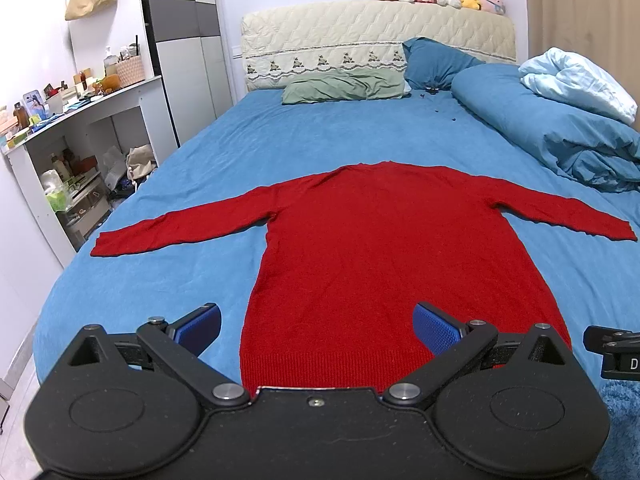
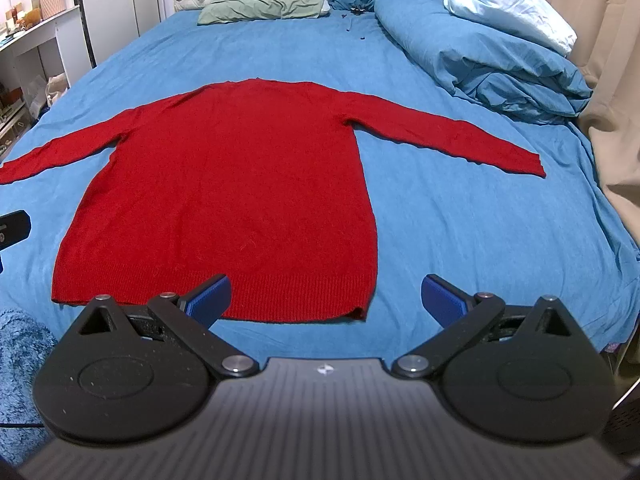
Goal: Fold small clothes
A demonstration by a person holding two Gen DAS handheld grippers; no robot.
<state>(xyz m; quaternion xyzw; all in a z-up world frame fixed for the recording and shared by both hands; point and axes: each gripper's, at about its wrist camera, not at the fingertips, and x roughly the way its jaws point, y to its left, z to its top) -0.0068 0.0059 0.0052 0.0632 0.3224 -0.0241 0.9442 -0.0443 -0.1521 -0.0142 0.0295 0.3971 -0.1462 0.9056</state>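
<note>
A red long-sleeved knit sweater (image 1: 384,248) lies flat on the blue bed sheet (image 1: 240,148), both sleeves spread out sideways, hem toward me. It also shows in the right wrist view (image 2: 236,184). My left gripper (image 1: 318,330) is open and empty, just above the hem's left part. My right gripper (image 2: 326,300) is open and empty, over the hem's right corner. The right gripper's edge shows in the left wrist view (image 1: 612,350).
A bunched blue duvet (image 1: 560,128) with a pale blue blanket lies at the right. A green pillow (image 1: 344,86) and a blue pillow sit by the headboard. A cluttered white shelf (image 1: 80,148) stands left of the bed. A beige curtain (image 2: 612,80) hangs at the right.
</note>
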